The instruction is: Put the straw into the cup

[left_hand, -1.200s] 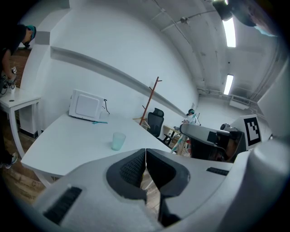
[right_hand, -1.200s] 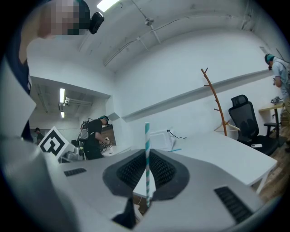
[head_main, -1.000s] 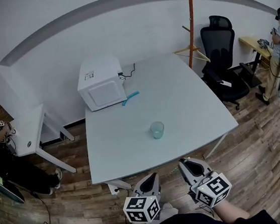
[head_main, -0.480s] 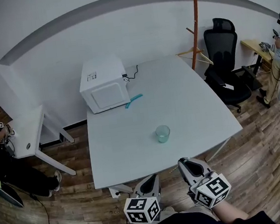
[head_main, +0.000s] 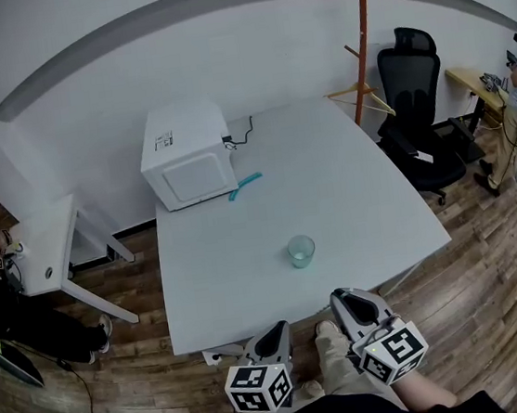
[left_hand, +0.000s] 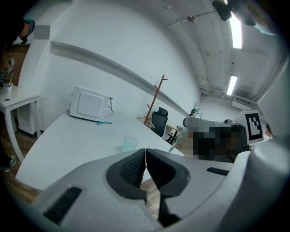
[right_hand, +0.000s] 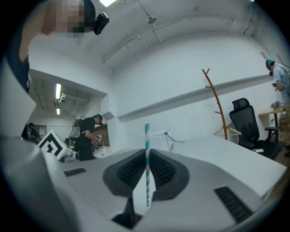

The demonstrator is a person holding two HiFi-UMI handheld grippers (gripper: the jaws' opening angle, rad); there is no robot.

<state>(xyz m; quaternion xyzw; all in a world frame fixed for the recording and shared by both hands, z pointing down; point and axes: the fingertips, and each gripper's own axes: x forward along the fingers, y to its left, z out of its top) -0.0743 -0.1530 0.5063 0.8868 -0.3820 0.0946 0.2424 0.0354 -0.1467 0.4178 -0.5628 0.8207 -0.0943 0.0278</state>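
- Pinching the teal-and-white straw point(right_hand: 147, 136) upright in the right gripper point(right_hand: 147, 153): plain in the right gripper view, not made out from the head view
- Pressing the left gripper point(left_hand: 145, 156) jaws together on nothing
- Spotting the cup point(head_main: 301, 251) upright near the table point(head_main: 358, 179) front edge, well apart from both grippers, off that edge
- Open tabletop all round the cup; microwave point(head_main: 187, 154) at the far-left corner
- Wood floor point(head_main: 472, 268) below, black chair point(head_main: 415, 107) off right
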